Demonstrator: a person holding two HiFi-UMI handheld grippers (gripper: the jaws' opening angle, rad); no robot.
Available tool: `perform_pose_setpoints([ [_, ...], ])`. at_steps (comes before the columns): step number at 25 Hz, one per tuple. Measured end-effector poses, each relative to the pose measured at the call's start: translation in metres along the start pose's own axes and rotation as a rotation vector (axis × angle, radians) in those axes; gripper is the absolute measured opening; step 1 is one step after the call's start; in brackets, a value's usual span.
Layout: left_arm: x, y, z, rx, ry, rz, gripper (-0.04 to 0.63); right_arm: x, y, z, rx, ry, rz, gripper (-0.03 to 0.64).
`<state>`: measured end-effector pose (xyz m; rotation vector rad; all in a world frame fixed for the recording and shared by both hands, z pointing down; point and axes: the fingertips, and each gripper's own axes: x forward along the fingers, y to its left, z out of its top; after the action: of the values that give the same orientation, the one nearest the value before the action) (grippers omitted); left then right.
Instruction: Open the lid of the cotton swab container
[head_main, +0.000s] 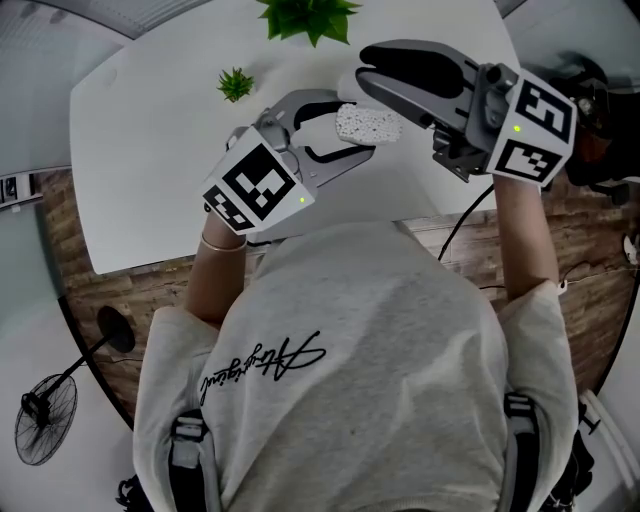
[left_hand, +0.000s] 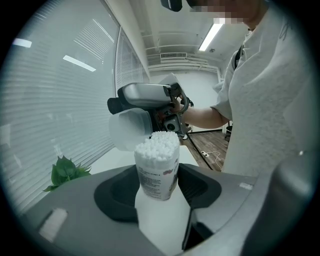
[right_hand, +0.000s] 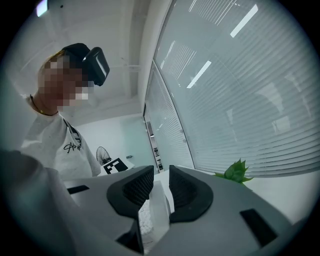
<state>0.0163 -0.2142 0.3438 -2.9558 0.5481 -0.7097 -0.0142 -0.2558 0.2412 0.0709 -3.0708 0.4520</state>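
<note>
My left gripper (head_main: 345, 128) is shut on the cotton swab container (left_hand: 157, 172), a white tube with a printed label. It stands upright between the jaws, and the packed white swab heads (head_main: 370, 125) show bare at its top. The translucent lid (left_hand: 129, 131) is off the container and hangs just above and beside the swabs. My right gripper (head_main: 365, 70) is shut on it, and its wall (right_hand: 160, 212) is pinched between the dark pads. In the right gripper view the swabs (right_hand: 144, 220) show just below the lid.
Both grippers hover over the near edge of a white table (head_main: 150, 150). A small green plant (head_main: 236, 84) and a larger one (head_main: 308, 15) stand farther back on it. A fan (head_main: 45, 410) is on the floor at the left. Window blinds run along one side.
</note>
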Motion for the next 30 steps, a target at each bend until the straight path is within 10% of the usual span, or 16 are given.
perform_pose_setpoints([
  [30, -0.002, -0.006, 0.004, -0.013, -0.035, -0.050, 0.235, -0.003, -0.021, 0.003, -0.049, 0.015, -0.092, 0.055],
])
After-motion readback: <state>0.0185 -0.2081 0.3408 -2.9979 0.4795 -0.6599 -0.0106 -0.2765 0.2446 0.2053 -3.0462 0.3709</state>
